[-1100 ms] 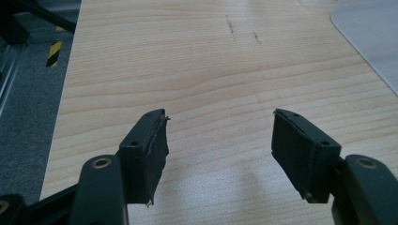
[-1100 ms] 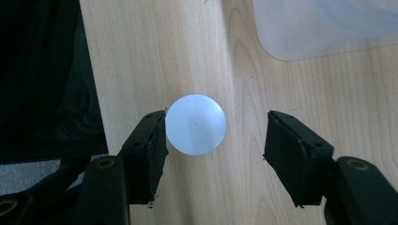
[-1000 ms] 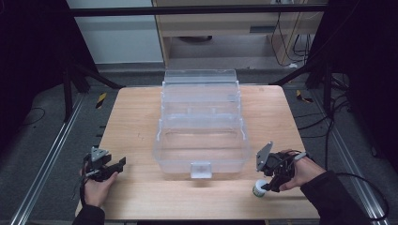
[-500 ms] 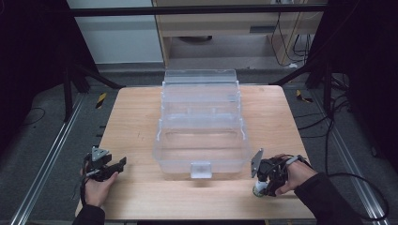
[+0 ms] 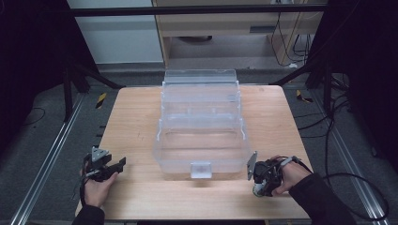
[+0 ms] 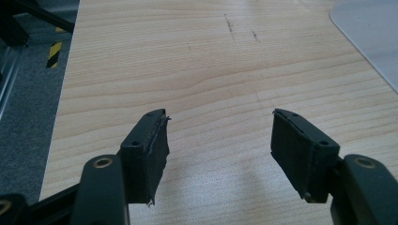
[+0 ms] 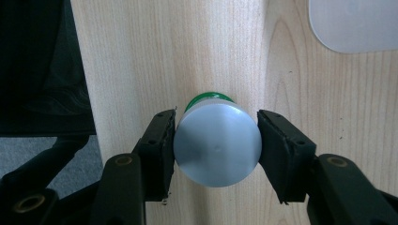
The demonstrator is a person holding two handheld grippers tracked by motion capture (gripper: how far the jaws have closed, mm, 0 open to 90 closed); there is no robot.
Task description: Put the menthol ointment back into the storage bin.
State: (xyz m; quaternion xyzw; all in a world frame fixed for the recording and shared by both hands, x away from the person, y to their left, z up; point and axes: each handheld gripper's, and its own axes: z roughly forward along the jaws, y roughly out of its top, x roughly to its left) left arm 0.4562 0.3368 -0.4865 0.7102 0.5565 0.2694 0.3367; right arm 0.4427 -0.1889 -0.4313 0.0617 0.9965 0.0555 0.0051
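A small bottle (image 7: 217, 150) with a grey cap and a green body stands on the wooden table (image 5: 136, 122) near its front right corner. Seen from above, my right gripper (image 7: 217, 114) has a pad against each side of the cap, shut on it. In the high view the right gripper (image 5: 259, 180) points down over the bottle (image 5: 257, 190). My left gripper (image 6: 219, 115) is open above bare wood with nothing between its fingers. It sits at the table's front left (image 5: 117, 165).
A large clear plastic box (image 5: 202, 131) with stepped tiers and a front latch fills the middle of the table. Its pale corner shows in the left gripper view (image 6: 371, 28) and in the right gripper view (image 7: 352, 23). Metal rails and cables run beside the table.
My right gripper has dropped toward the front edge and come down over the bottle, jaws now on its cap. The left gripper has stayed put.
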